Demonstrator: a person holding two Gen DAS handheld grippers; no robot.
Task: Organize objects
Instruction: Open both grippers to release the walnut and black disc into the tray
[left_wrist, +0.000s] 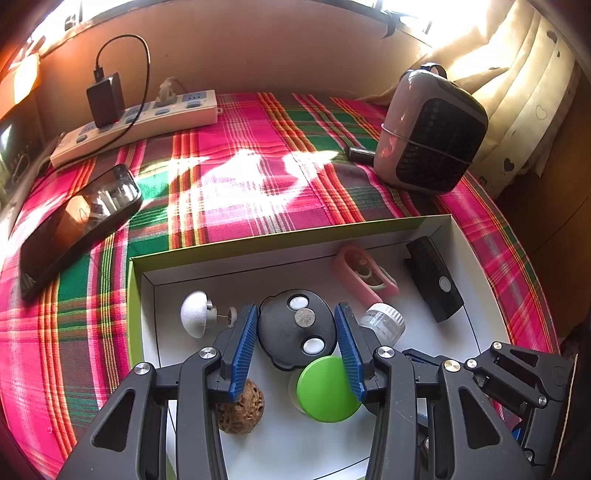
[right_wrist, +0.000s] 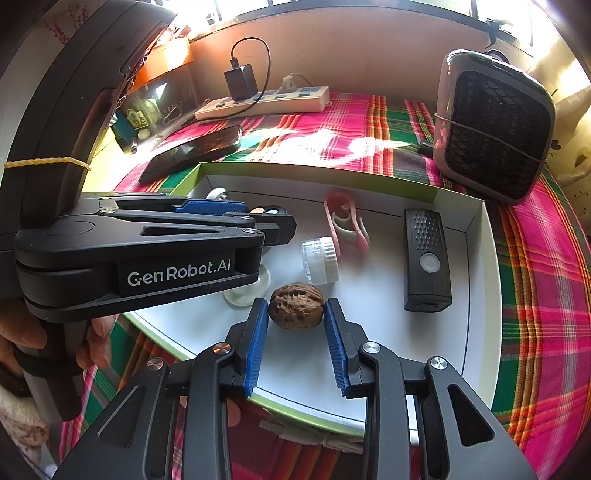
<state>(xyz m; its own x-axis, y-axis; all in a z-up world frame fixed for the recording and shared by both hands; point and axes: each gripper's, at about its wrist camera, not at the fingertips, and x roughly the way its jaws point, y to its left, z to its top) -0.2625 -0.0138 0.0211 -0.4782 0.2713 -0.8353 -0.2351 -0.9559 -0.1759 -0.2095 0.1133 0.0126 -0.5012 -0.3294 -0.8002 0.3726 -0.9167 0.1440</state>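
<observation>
A white shallow box (left_wrist: 147, 295) lies on the plaid cloth. My left gripper (left_wrist: 297, 308) is shut on a black oval fob (left_wrist: 295, 332) with three round buttons, both blue pads against its sides. In the right wrist view the left gripper (right_wrist: 284, 221) reaches in from the left with the fob (right_wrist: 271, 211) at its tips. My right gripper (right_wrist: 295, 306) is shut on a brown walnut (right_wrist: 295, 314) just over the box floor (right_wrist: 376, 332). A second walnut (left_wrist: 242, 408) lies partly behind my left finger. Only the right gripper's linkage (left_wrist: 517, 373) shows in the left wrist view.
Also in the box: a white knob (left_wrist: 195, 314), pink clip (left_wrist: 364, 273), black bar-shaped device (left_wrist: 434, 280), clear vial (left_wrist: 384, 321) and green-lidded jar (left_wrist: 327, 387). On the cloth are a phone (left_wrist: 77, 221), power strip (left_wrist: 140, 118) and small fan heater (left_wrist: 432, 133).
</observation>
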